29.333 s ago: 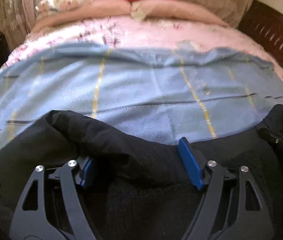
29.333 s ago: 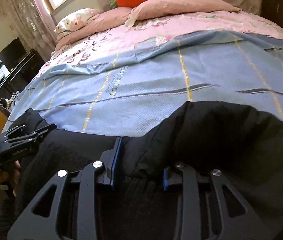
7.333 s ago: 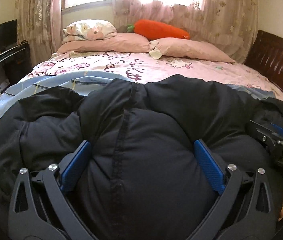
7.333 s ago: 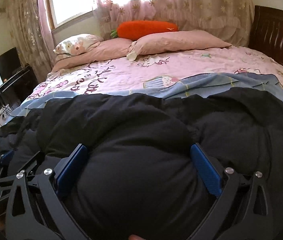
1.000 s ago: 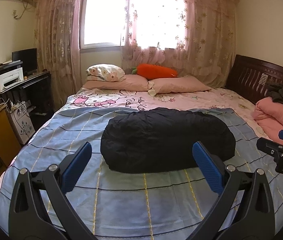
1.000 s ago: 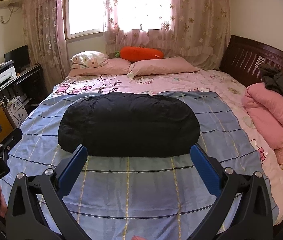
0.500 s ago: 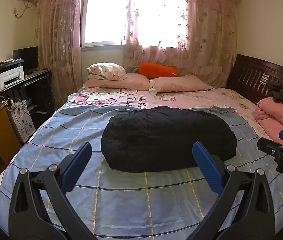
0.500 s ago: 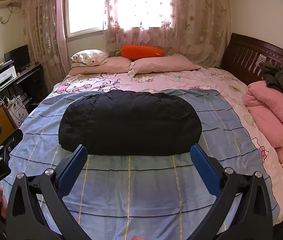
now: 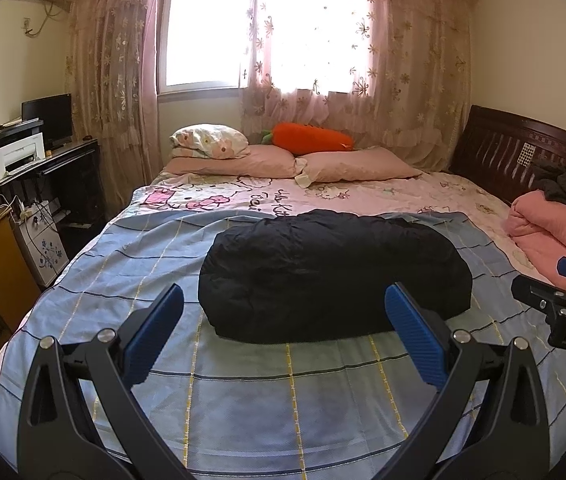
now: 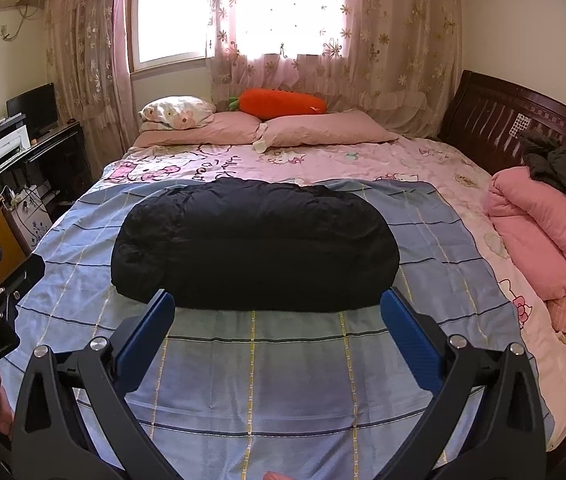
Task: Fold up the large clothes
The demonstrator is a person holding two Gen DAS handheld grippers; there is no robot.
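The bed [image 9: 243, 392] fills the lower and middle parts of both views, spread with a blue checked sheet [image 10: 283, 368] over a pink patterned cover. At the centre of each frame the black padded coat [image 10: 255, 244] is seen lying on that sheet as one compact, rounded bundle, long side across the picture, touched by neither tool. Compared with a second ago, almost nothing is altered: the bundle sits a shade lower and larger in frame, so only a slight shift of the cameras is implied. Against the views from several seconds back, where dark fabric bulged between the pads, the garment has been let go and both tools drawn well back from it. The folding is therefore judged finished or all but finished, with no loose sleeve or hem to be made out.

The left gripper [image 9: 283, 332] is held at the bottom of its view, jaws spread wide with nothing between them. The right gripper [image 10: 279, 330] is likewise spread wide and empty.
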